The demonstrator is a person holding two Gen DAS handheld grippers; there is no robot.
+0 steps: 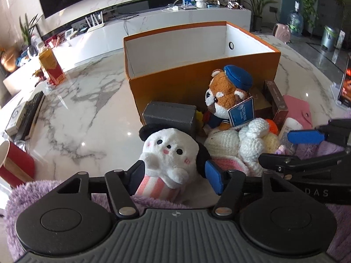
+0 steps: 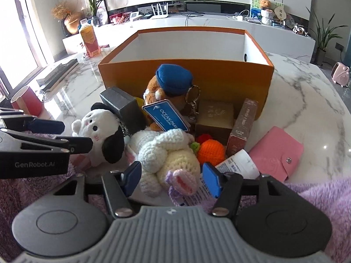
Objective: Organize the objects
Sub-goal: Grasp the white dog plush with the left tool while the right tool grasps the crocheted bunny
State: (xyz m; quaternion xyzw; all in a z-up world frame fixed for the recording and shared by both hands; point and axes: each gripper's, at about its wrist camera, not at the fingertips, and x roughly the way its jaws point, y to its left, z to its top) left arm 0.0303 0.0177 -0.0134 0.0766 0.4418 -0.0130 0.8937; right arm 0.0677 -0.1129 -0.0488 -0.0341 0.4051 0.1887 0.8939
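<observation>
An open orange box (image 1: 197, 76) (image 2: 186, 74) stands on the marble table, empty as far as I can see. In front of it lies a pile of things. My left gripper (image 1: 175, 175) is open around a white panda plush (image 1: 169, 153) with black ears; it also shows in the right wrist view (image 2: 98, 129). My right gripper (image 2: 171, 175) is open around a cream crocheted rabbit (image 2: 166, 155), which also shows in the left wrist view (image 1: 237, 146). A red panda plush with a blue cap (image 1: 228, 96) (image 2: 169, 85) sits against the box.
A grey block (image 1: 171, 116), a brown box (image 2: 215, 116), a slim reddish carton (image 2: 241, 125), a crocheted orange (image 2: 210, 151), a white tube (image 2: 237, 166) and a pink wallet (image 2: 276, 153) lie around. A red cup (image 1: 13, 162), a remote (image 1: 30, 111) and a bottle (image 1: 50, 65) stand left.
</observation>
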